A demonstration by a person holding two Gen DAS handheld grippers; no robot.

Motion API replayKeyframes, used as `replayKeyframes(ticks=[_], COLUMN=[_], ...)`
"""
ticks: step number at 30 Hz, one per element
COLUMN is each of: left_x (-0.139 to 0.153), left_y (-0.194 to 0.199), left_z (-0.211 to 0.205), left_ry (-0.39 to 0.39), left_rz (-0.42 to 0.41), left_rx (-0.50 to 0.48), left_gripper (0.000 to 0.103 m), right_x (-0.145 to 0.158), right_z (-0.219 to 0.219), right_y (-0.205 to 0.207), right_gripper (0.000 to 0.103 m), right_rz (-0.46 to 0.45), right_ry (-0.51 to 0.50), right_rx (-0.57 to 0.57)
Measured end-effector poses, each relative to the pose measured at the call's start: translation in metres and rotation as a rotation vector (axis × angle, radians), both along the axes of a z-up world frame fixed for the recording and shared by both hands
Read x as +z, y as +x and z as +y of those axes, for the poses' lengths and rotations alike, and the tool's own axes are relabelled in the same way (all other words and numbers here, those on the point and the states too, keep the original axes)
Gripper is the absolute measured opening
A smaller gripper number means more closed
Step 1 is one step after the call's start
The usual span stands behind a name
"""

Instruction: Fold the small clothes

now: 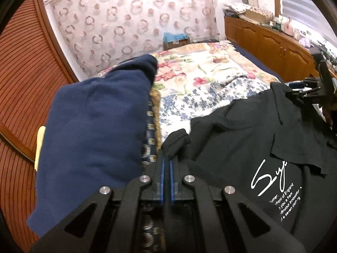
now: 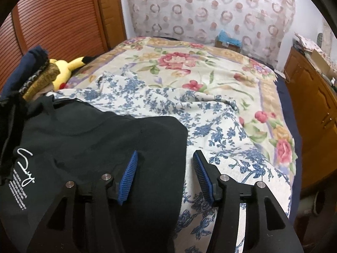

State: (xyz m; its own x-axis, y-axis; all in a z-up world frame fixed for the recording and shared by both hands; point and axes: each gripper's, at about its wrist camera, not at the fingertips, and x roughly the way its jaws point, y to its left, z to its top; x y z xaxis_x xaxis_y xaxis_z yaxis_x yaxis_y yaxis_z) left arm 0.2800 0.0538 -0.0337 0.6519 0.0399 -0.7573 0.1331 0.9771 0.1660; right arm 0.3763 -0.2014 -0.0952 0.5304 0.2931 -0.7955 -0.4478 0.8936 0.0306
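A black shirt [image 1: 248, 147] with white script print lies on the bed; it also shows in the right wrist view [image 2: 94, 139]. My left gripper [image 1: 166, 162] is shut on a bunched edge of the black shirt at its left side. My right gripper [image 2: 165, 158] is open, its blue pads [image 2: 129, 175] straddling the shirt's right edge just above the cloth. The right gripper also shows in the left wrist view [image 1: 311, 92] at the shirt's far right side.
A navy blue cloth [image 1: 92, 130] lies to the left of the shirt. A blue-flowered white blanket [image 2: 210, 130] and floral bedspread [image 2: 189, 63] cover the bed. A yellow plush toy [image 2: 63, 69] sits far left. Wooden cabinets [image 2: 316, 105] stand on the right.
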Motion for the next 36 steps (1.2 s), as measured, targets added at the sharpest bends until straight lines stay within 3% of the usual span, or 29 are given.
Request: replayKeyframes(ticks=[10, 11, 12, 13, 14, 16, 22, 26, 31, 36], left_x=[0.007, 0.009, 0.014, 0.018, 0.023, 0.036, 0.075, 0.082, 0.063, 0.044], left_y=[-0.003, -0.004, -0.007, -0.010, -0.014, -0.025, -0.080, -0.135, -0.203, -0.273], left_z=[0.006, 0.005, 0.005, 0.004, 0.003, 0.002, 0.000, 0.004, 0.015, 0.014], left_ry=[-0.053, -0.060, -0.065, -0.073, -0.078, -0.086, -0.114, -0.144, -0.189, -0.239], left_rz=[-0.044, -0.052, -0.064, -0.078, -0.089, -0.120, -0.220, -0.260, -0.255, -0.226], left_rx=[-0.005, -0.004, -0.005, -0.006, -0.010, -0.020, -0.058, -0.095, -0.102, -0.108], left_gripper=[0.000, 0.000, 0.000, 0.000, 0.000, 0.000, 0.000, 0.000, 0.000, 0.001], right_x=[0.001, 0.001, 0.001, 0.001, 0.001, 0.011, 0.078, 0.108, 0.115, 0.102], right_z=[0.008, 0.011, 0.013, 0.016, 0.018, 0.016, 0.001, -0.016, -0.038, -0.051], right_y=[0.016, 0.016, 0.016, 0.015, 0.014, 0.006, -0.055, -0.109, -0.179, -0.254], right_gripper=[0.054, 0.050, 0.037, 0.012, 0.006, 0.005, 0.005, 0.005, 0.005, 0.005], right_rz=[0.042, 0.043, 0.046, 0.051, 0.066, 0.049, -0.140, -0.197, -0.209, -0.164], right_ry=[0.052, 0.051, 0.049, 0.047, 0.052, 0.101, 0.200, 0.249, 0.262, 0.226], right_rx=[0.004, 0.008, 0.011, 0.016, 0.029, 0.035, 0.028, 0.034, 0.015, 0.001])
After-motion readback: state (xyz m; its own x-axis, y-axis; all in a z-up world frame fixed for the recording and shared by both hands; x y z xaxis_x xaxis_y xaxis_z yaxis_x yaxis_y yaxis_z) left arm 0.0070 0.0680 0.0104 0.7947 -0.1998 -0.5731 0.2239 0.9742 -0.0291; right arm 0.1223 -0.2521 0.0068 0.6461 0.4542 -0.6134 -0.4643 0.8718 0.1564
